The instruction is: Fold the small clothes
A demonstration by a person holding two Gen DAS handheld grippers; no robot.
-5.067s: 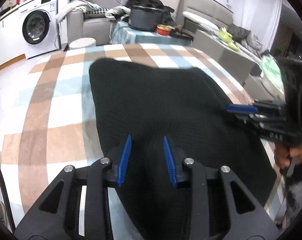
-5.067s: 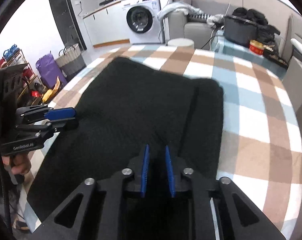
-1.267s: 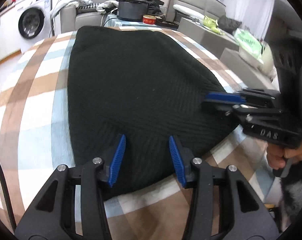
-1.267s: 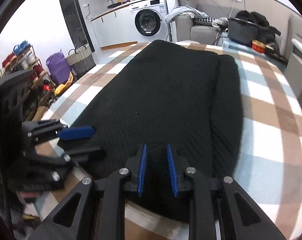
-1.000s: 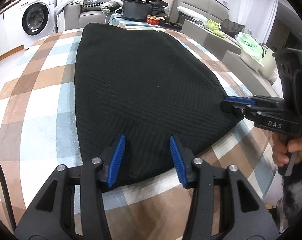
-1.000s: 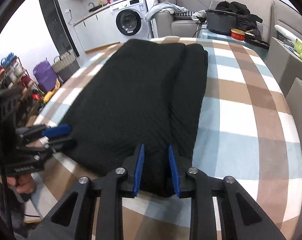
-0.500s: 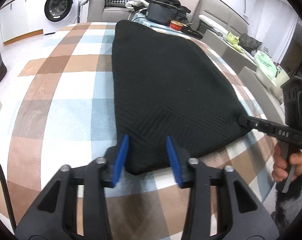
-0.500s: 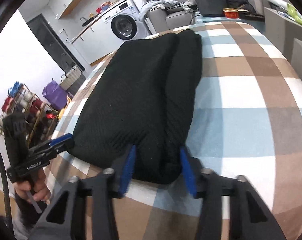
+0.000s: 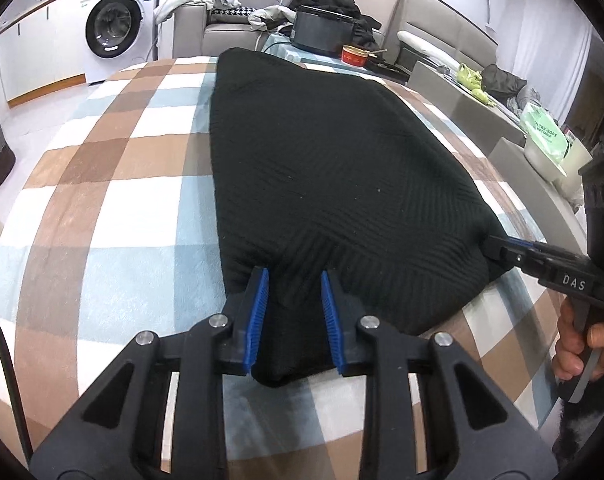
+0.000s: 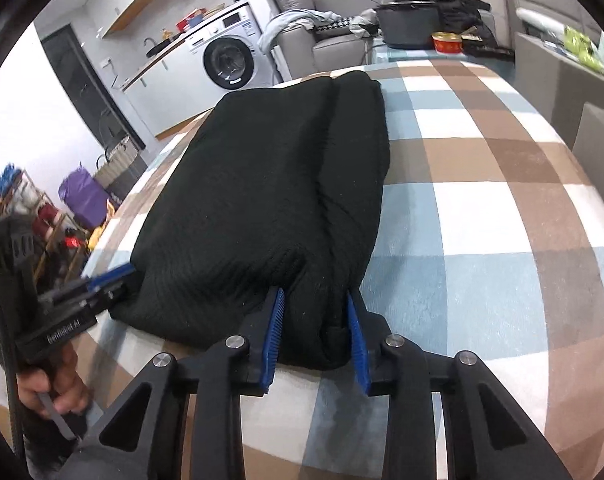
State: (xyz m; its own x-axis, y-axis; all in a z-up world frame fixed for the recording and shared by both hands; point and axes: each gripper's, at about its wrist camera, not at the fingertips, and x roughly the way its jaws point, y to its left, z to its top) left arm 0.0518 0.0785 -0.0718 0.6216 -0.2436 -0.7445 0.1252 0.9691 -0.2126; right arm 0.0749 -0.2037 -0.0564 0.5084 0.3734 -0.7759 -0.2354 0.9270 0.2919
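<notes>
on the checked cloth (image 9: 113,184), a black knit garment (image 9: 326,168) lies folded lengthwise, running from 6 toward 12 o'clock. the left gripper (image 9: 293,312) straddles its near corner, jaws apart; the right gripper (image 10: 316,332) straddles the other near corner at 3 o'clock, jaws also apart.

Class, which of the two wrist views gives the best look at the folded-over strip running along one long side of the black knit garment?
The right wrist view: the black knit garment shows a clear lengthwise crease, with the folded strip running toward the right gripper. In the left wrist view the garment looks like one flat panel; the strip is not distinguishable.
</notes>
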